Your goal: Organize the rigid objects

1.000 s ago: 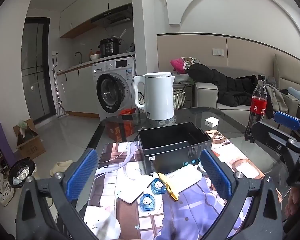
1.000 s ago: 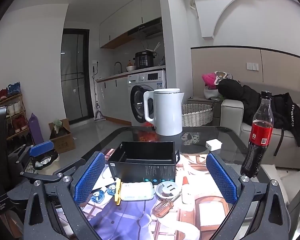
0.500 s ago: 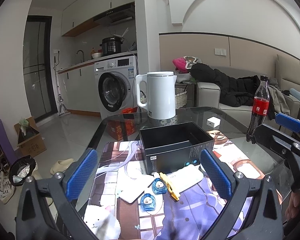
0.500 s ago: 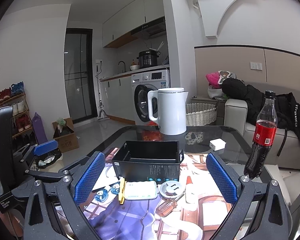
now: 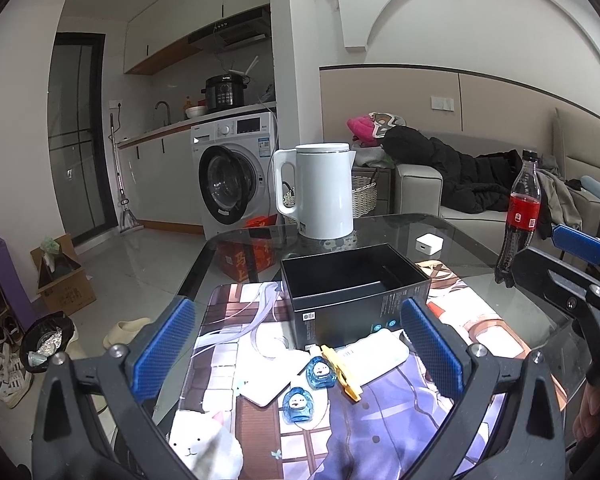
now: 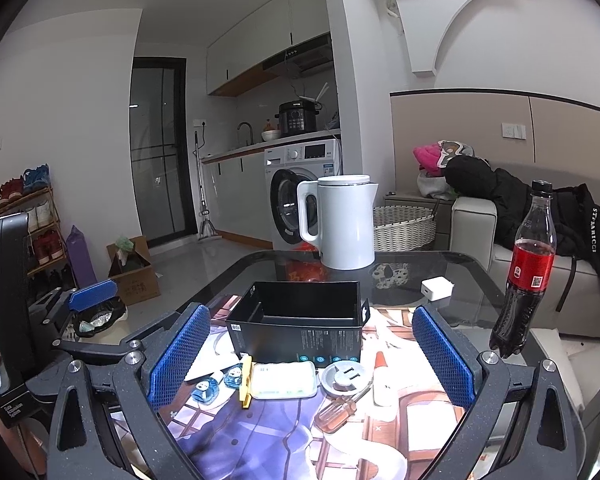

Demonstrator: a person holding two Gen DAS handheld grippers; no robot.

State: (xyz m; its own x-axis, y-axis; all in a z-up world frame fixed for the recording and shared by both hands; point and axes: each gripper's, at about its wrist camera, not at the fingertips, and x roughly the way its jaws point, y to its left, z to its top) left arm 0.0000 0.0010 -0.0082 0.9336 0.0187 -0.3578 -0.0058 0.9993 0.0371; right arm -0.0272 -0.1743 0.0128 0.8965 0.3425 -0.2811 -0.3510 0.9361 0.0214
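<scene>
On the glass tabletop (image 5: 480,248), as seen from the left wrist, an open black rectangular cardboard box (image 5: 354,290) is set on a printed mat, with two small blue plastic charms (image 5: 308,386) and a yellow plastic clip (image 5: 342,374) lying just in front of it. The left gripper (image 5: 298,356) is held above them, jaws wide apart and empty.

From the right wrist, the same box (image 6: 300,328) is shown behind a white rectangular case (image 6: 284,380), a round grey metal lid (image 6: 344,376) and a clear-handled screwdriver (image 6: 338,408). The right gripper (image 6: 308,360) is held with jaws apart, nothing between them.
</scene>
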